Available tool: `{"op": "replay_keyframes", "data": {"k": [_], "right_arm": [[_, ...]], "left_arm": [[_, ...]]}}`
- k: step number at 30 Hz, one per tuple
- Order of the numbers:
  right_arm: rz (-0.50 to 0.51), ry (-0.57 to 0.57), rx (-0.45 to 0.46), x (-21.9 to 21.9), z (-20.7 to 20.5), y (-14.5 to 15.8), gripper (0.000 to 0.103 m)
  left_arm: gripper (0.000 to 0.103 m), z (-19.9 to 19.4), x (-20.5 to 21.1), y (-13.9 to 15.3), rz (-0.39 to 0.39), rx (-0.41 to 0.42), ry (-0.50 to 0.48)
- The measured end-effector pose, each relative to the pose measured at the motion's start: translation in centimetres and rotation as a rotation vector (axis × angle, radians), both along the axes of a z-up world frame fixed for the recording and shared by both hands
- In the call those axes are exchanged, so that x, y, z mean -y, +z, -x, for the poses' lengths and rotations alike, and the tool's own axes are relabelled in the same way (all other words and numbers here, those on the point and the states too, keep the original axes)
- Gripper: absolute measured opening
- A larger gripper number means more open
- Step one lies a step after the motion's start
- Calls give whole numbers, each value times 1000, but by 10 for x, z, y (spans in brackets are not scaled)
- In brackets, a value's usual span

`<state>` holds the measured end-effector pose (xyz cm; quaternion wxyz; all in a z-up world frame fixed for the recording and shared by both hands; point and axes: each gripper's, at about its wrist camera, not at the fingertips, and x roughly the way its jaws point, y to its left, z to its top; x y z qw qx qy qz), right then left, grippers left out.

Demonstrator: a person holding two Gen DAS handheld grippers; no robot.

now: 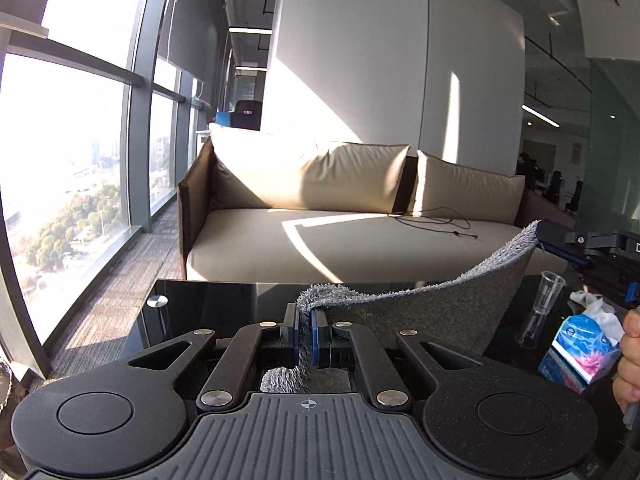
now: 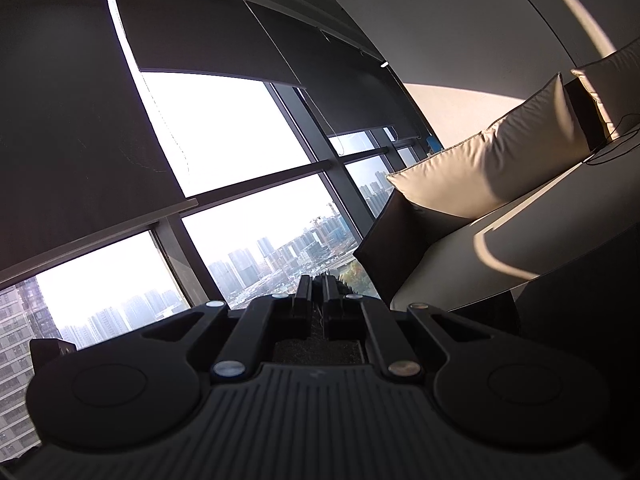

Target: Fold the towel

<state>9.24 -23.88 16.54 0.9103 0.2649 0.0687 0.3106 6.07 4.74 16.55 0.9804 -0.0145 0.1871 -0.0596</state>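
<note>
A grey fluffy towel (image 1: 440, 312) hangs stretched in the air above the black glass table (image 1: 200, 312). My left gripper (image 1: 306, 320) is shut on one corner, and the pile bunches between its blue pads. The towel's top edge rises to the right, where my right gripper (image 1: 543, 238) pinches the other corner. In the right wrist view my right gripper (image 2: 319, 292) is shut, with dark towel fibres (image 2: 345, 288) sticking out beside its fingers. The lower part of the towel is hidden behind my left gripper's body.
A beige sofa (image 1: 320, 240) with cushions stands behind the table, with a black cable (image 1: 436, 222) lying on its seat. A clear plastic cup (image 1: 546, 300) and a blue tissue pack (image 1: 580, 348) stand at the right, beside a person's hand (image 1: 630, 360). Tall windows (image 1: 60, 160) run along the left.
</note>
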Motion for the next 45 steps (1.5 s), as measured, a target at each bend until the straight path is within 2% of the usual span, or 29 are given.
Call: {"op": "replay_keyframes", "data": {"k": [14,20,25,30,38,45], "right_arm": [[51,-17,55,9,-7,49,5],[67,-22,82,11,-17,73,5],[89,-22,65,11,-27,78,5],[106,-26,43,11,-35,71,5],[89,-30,18,12,-54,64,5],[116,-2,18,13,-45,58,5]], "left_arm": [[5,-2,13,56,-74,56,30],[5,-17,14,77,-86,61,25],[5,-30,16,79,-96,42,22],[5,-41,18,74,-105,24,24],[5,-62,16,71,-115,14,37],[5,-54,21,63,-139,10,23]]}}
